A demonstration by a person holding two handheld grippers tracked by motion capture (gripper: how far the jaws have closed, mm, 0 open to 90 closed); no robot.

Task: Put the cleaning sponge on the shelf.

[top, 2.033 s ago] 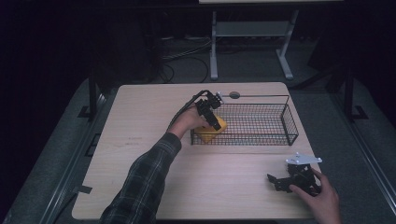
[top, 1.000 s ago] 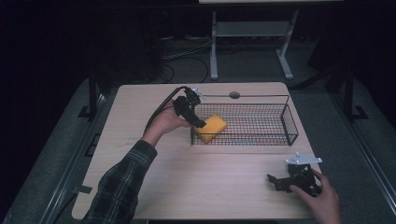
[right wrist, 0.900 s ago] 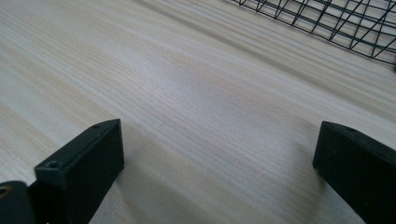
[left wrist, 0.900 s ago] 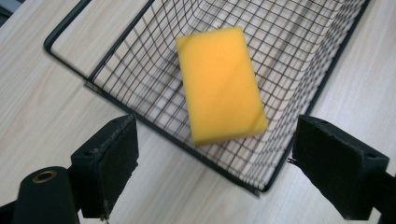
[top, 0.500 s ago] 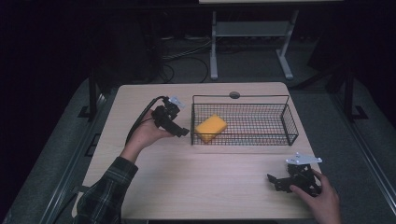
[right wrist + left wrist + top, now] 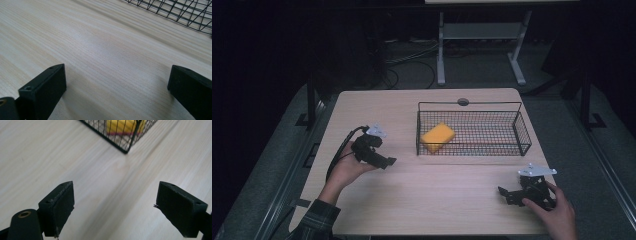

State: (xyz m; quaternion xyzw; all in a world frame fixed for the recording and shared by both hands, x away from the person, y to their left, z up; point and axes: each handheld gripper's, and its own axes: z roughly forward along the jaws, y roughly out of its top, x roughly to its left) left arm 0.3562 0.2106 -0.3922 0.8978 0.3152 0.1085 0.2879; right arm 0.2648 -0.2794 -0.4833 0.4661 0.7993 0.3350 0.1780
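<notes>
Left gripper held in left hand nr table's left edge, abt mid-depth, tips aimed right toward basket; jaws spread wide, nothing between, bare wood under them in left gripper view. Black cable looping off its back toward left edge. Grey three-cornered plate on top. Plaid sleeve entering at front-left corner.

Open wood betw left gripper and basket; front half of table bare across middle, plenty of room. Tabletop pale wood, fine straight grain, rounded corners, matte.

Black wire basket right of centre, toward back edge; rectangular, thin mesh walls, open top, near corner seen close in left gripper view. Small round dark grommet at back edge just behind basket.

Yellow sponge inside basket, at its left end, lying flat, turned at a slant to walls; block-shaped, soft-looking, pinkish band along lower side thru mesh in left gripper view.

Right gripper nr front-right corner, held in right hand, tips pointing left; jaws wide apart, empty, wood grain only betw them in right gripper view. Flat black rectangular pads, matte. Basket mesh at top right of that view, well apart from jaws. Strip of free table betw right gripper and basket's front wall.
</notes>
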